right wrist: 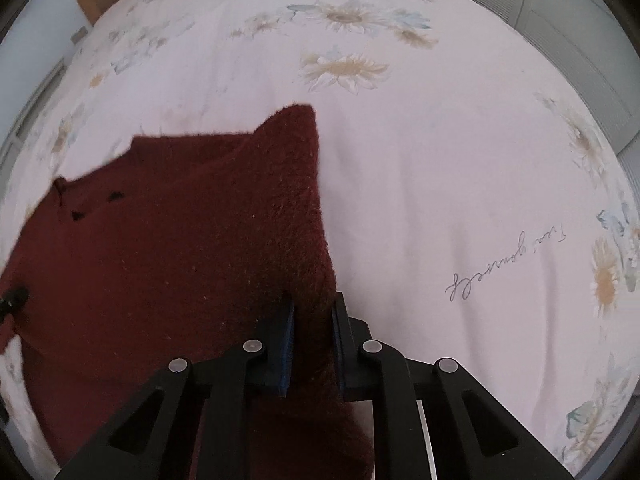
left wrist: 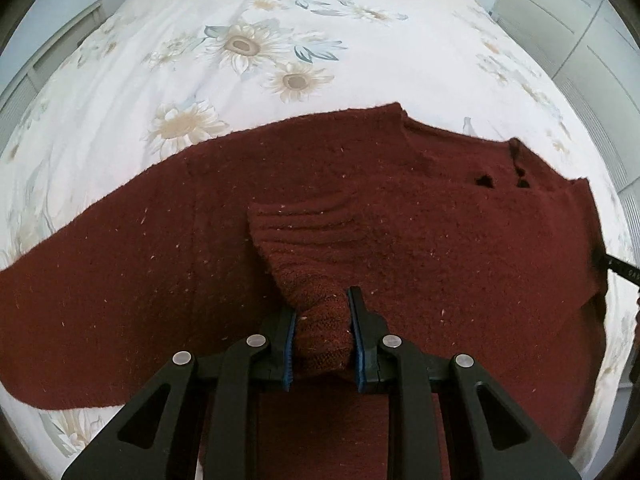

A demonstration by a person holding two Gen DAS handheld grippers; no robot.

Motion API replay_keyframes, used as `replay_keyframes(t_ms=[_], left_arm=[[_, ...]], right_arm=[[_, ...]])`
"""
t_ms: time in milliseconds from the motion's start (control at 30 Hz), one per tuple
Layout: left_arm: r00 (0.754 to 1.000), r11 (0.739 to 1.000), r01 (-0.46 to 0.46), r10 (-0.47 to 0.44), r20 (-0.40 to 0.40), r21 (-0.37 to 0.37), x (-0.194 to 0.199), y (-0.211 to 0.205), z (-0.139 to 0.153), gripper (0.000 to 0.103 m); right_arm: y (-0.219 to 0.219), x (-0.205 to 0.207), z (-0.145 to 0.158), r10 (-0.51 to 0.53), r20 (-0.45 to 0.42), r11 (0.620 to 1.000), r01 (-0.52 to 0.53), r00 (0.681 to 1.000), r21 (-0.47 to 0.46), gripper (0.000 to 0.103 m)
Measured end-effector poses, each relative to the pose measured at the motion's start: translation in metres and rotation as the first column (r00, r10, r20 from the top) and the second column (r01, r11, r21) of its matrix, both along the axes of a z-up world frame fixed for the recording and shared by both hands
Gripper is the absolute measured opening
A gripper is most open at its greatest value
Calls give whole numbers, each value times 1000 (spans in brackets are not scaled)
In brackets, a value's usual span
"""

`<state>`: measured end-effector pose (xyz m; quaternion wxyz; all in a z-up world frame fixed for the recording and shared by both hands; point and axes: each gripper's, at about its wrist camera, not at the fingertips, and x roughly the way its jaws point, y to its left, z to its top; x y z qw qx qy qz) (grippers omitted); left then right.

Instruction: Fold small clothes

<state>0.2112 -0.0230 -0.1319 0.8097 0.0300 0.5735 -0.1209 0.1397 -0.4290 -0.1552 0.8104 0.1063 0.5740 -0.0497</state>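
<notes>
Left wrist view. A dark red knitted sweater (left wrist: 400, 220) lies spread across a white bedspread (left wrist: 280, 20) printed with pale sunflowers; the garment fills the lower half of the picture, one sleeve running out toward the left edge. The left gripper (left wrist: 322, 340) points steeply down at the cloth. Its blue-padded fingers (left wrist: 289, 344) pinch a ribbed cuff (left wrist: 320, 280) that is drawn up from the body of the sweater into a bunched fold between them. Two small dark holes and a short slit show near the neckline at upper right. At the far right edge a black part of the other tool (left wrist: 624, 268) is touching or just beside the sweater's edge. Grey cabinet fronts (left wrist: 580, 20) stand beyond the bed.

Right wrist view. The same sweater (right wrist: 180, 240) occupies the left half, lying on the bedspread (right wrist: 440, 160); handwritten script is printed on the cloth at right. The right gripper (right wrist: 313, 340) is clamped on the sweater's right-hand edge, a raised strip of knit passing between its fingers (right wrist: 286, 344), which are pressed close on it. A folded corner of the garment peaks above. A black part of the left tool (right wrist: 14, 298) shows at the left edge.
</notes>
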Motion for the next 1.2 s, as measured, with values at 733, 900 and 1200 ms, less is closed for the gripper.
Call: replay_keyframes(t_ms=[733,900,1200], left_arm=[[985,1000,-14,17,171,-19,-6,-15,51,102],[976,999,27,-20,216,-30,-13,-47,50,102],[990,994,81,-89,113,72,-34,-70,-23,102]], right_arm=[[61,-16,81,123,230,991,-105,965,-89,94],[114,-9,73,213,260,974,-184,942,-130,103],[160,-11,-3,272,156,954,-244,950,-177,103]])
